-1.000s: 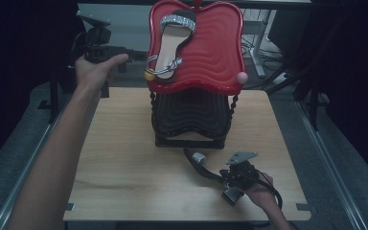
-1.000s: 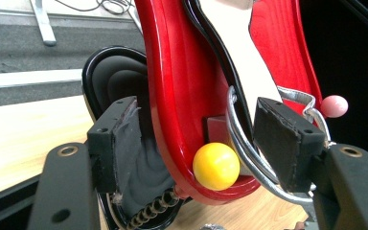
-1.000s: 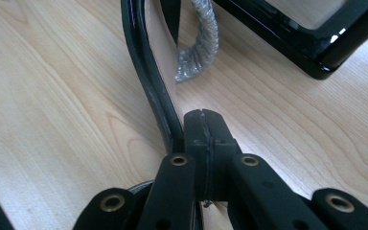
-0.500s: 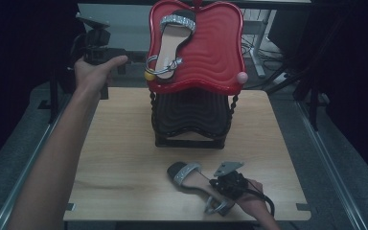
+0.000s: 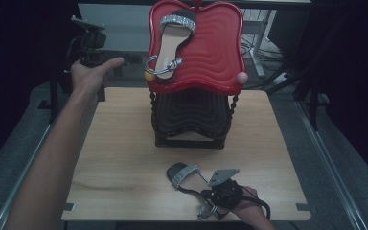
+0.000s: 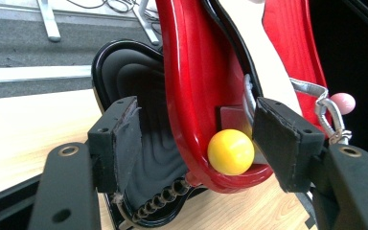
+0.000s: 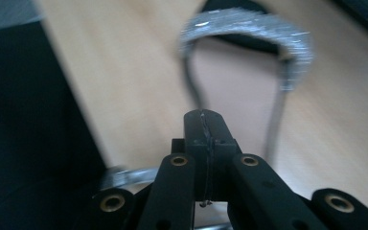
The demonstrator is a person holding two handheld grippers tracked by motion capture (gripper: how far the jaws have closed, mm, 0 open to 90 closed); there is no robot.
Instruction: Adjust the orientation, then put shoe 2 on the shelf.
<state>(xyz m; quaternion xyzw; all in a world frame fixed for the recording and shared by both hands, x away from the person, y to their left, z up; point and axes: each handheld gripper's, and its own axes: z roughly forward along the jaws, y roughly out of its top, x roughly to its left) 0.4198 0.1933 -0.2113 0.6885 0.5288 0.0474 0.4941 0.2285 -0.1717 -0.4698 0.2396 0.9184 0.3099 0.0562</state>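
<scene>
Right gripper (image 5: 210, 205): jaws closed, apparently pinching a thin strap of the black silver-banded sandal (image 5: 186, 176) at the wooden table's (image 5: 124, 158) near edge; contact blurred. Left gripper (image 6: 196, 139): jaws wide, unheld, flanking the red wavy tray's (image 6: 191, 86) rim.

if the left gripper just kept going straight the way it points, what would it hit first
Most likely the red tray: its rim and the yellow ball on it sit between the open jaws of the left gripper. Depth is unclear.
</scene>
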